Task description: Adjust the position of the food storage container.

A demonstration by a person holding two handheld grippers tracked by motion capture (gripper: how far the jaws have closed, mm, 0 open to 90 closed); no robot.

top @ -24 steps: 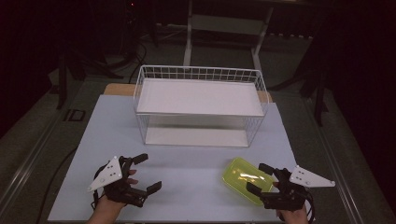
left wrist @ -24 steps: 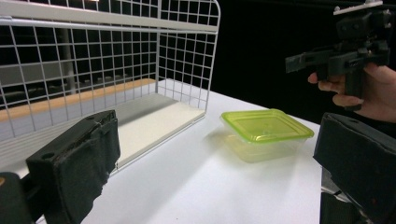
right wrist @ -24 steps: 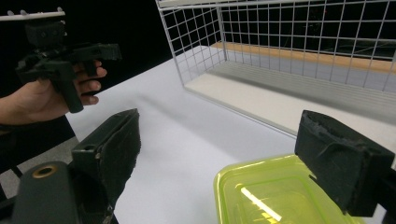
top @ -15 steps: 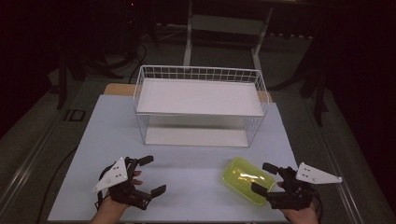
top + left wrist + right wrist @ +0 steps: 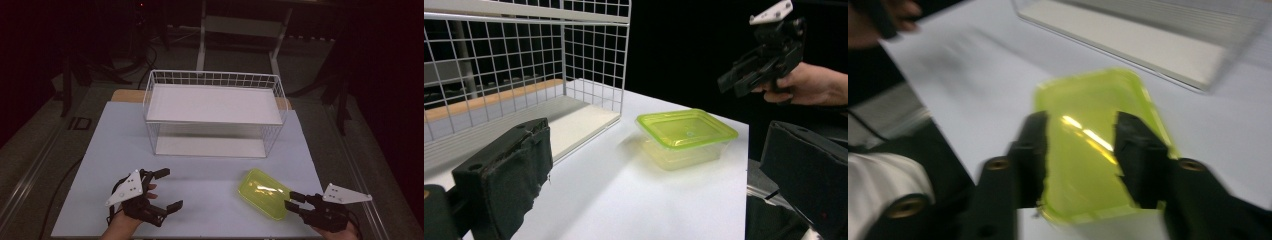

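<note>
Since the earlier frame my right gripper (image 5: pixel 292 200) drew back toward me, jaws half open, off the green lidded box (image 5: pixel 262 193) on the table's (image 5: pixel 210 175) near right. Left gripper (image 5: pixel 167 189) gaped wide, empty. Regrasping seemed next.

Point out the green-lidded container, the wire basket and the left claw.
Green-lidded container (image 5: pixel 263 192): high view, middle of its lid.
Wire basket (image 5: pixel 215 78): high view, far rim.
Left claw (image 5: pixel 166 190): high view, midway between its open fingertips.
</note>
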